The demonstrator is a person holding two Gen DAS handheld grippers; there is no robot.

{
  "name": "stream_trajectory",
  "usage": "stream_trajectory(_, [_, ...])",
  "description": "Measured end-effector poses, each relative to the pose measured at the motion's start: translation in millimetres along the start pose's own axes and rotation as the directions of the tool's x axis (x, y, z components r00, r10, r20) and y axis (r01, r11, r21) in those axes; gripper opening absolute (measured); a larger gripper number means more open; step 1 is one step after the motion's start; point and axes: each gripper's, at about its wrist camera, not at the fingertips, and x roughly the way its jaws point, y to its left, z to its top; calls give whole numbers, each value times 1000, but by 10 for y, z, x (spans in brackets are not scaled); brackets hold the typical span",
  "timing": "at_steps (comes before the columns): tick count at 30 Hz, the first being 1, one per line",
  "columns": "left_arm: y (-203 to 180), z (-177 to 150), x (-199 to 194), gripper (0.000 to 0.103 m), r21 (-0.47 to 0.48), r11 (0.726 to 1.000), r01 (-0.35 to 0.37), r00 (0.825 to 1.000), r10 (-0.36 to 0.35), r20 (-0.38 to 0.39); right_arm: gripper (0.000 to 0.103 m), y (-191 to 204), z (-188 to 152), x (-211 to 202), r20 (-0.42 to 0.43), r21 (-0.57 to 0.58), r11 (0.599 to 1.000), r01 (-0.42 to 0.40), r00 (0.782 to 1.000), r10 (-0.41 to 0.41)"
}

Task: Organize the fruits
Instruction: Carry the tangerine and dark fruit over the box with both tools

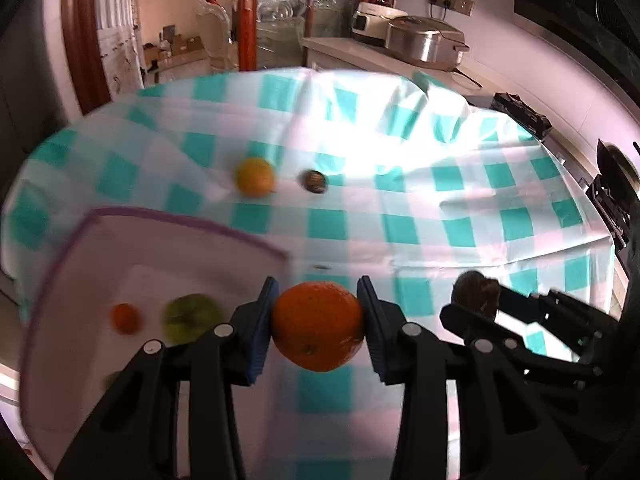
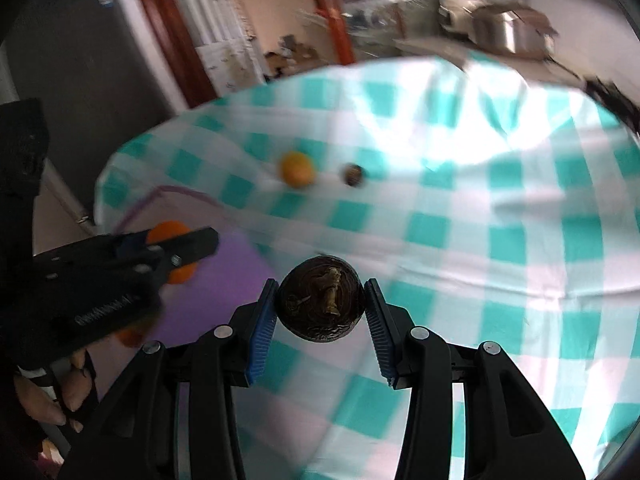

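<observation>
Cataloguing left wrist view: left gripper (image 1: 318,326) clamps an orange (image 1: 318,327) between its blue pads, held above the checked tablecloth (image 1: 460,216), just right of the white tray (image 1: 120,248).
Tray contents: small orange fruit (image 1: 126,318), green fruit (image 1: 188,317).
Cloth, farther off: yellow fruit (image 1: 255,176), dark round fruit (image 1: 313,181).
Right wrist view: right gripper (image 2: 321,309) grips a dark brown fruit (image 2: 321,305), pads against both sides, above the cloth.

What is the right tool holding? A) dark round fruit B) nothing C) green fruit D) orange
A: the right tool is shut on a dark round fruit with a dried stem, pinched between its blue pads; the orange is in the left tool.
</observation>
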Motion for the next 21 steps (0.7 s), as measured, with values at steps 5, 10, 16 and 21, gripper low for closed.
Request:
stream_trajectory(5, [538,-232,-402,41,-13,998,-62,998,62,8,44,753,88,-101,17,-116,992,-58,998,60])
stream_trajectory(10, [1085,-569,-567,41,-54,993,-110,993,108,-38,44,1288,10,-1,-26,-186,979,-79,997,75])
stream_trajectory(16, [1564,-910,-566,41,-65,987,-145,984,137,-116,44,1721,-127,201,-98,-253,964,-83,993,60])
stream_trajectory(21, [1816,-1084,-481,41,-71,985,-159,975,145,-169,44,2040,-254,533,-177,-344,937,-66,984,4])
